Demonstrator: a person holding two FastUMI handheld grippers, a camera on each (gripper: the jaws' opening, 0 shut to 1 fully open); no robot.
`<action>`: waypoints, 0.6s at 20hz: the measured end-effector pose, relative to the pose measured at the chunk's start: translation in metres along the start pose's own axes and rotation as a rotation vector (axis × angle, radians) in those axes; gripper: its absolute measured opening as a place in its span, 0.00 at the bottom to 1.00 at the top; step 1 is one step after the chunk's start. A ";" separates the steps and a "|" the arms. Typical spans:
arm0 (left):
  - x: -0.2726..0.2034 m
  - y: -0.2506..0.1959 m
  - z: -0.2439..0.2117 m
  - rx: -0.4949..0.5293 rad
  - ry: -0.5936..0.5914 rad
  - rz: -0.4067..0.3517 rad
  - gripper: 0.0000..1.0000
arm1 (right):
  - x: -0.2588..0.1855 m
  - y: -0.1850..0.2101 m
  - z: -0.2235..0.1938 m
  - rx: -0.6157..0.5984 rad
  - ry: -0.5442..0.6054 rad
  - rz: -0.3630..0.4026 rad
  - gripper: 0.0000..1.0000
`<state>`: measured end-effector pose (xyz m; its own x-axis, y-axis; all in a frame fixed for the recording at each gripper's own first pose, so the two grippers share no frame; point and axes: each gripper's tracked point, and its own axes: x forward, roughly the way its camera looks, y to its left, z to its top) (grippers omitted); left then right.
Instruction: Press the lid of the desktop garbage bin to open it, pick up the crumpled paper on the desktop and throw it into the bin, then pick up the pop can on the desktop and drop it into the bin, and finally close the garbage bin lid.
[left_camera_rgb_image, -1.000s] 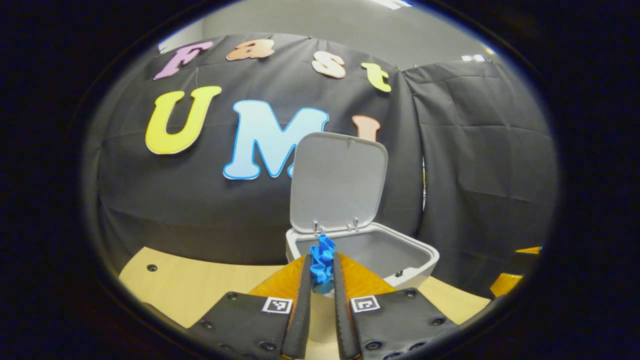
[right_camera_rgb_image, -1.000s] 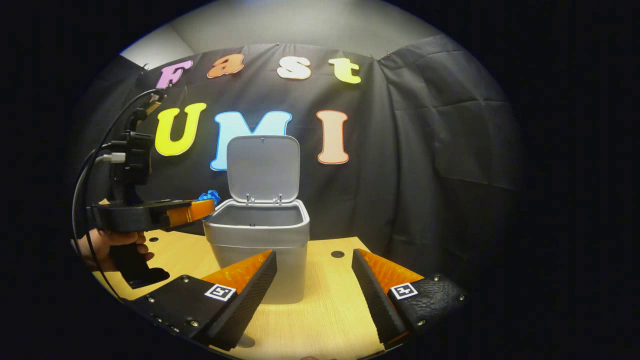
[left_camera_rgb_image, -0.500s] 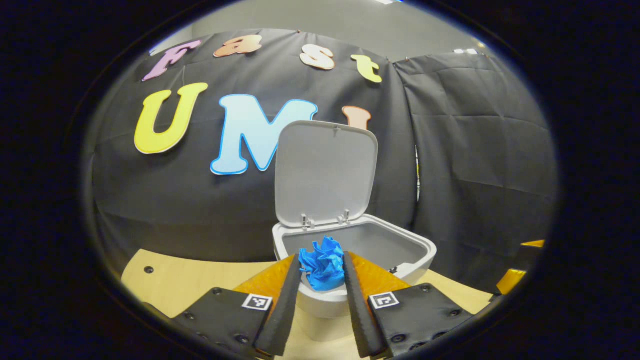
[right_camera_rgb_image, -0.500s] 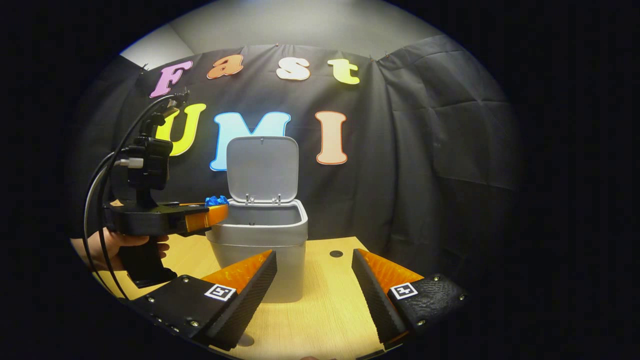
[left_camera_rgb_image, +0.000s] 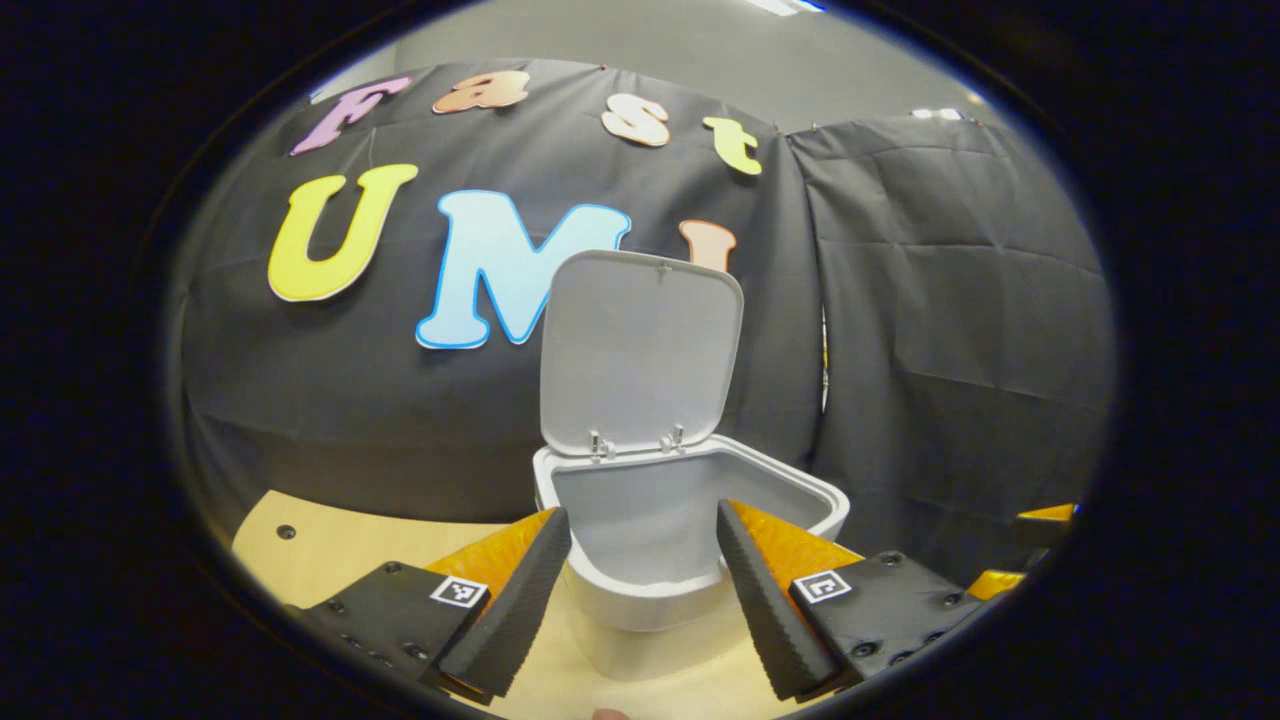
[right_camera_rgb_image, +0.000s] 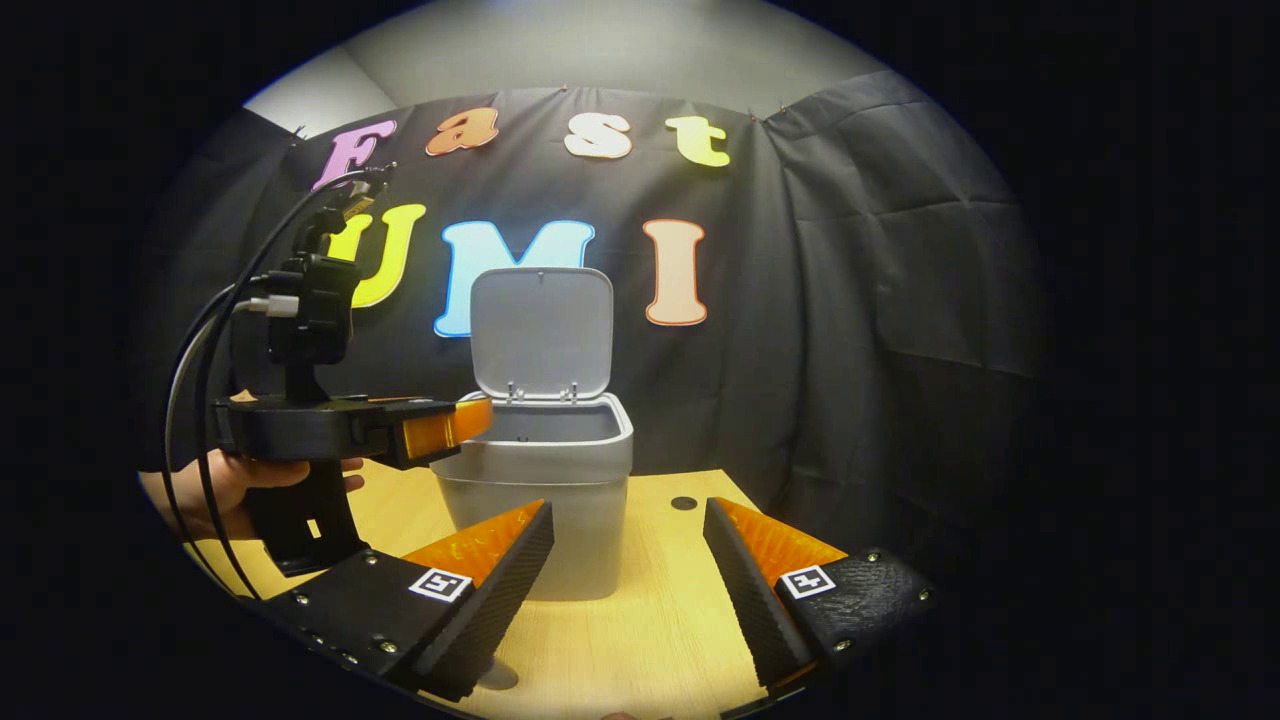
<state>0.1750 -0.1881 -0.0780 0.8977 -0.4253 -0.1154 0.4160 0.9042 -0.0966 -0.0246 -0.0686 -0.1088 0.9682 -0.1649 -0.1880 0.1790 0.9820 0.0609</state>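
Left gripper (left_camera_rgb_image: 640, 545) spread wide, empty, over open bin (left_camera_rgb_image: 690, 560); right gripper (right_camera_rgb_image: 628, 545) likewise.

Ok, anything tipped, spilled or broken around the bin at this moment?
Nothing stands out. The bin stands upright on the table, lid raised. The left gripper is open at its rim; the right gripper is open too.

Left gripper view: close, above open grey plastic bin (left_camera_rgb_image: 690, 520), facing wall. Right gripper view: farther back, low over wooden table (right_camera_rgb_image: 640, 620). Both share bin.
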 end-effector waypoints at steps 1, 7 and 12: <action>-0.004 0.003 0.001 -0.003 -0.004 0.009 0.95 | 0.001 0.004 -0.001 -0.004 0.002 0.009 0.97; -0.041 0.030 0.006 -0.016 -0.028 0.078 0.95 | 0.003 0.038 -0.015 0.000 0.033 0.111 0.97; -0.073 0.052 0.009 -0.015 -0.044 0.140 0.95 | 0.000 0.068 -0.036 -0.016 0.084 0.202 0.97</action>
<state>0.1328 -0.1096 -0.0660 0.9525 -0.2922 -0.0856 0.2839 0.9539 -0.0973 -0.0187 0.0017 -0.1398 0.9661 0.0431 -0.2545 -0.0206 0.9957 0.0906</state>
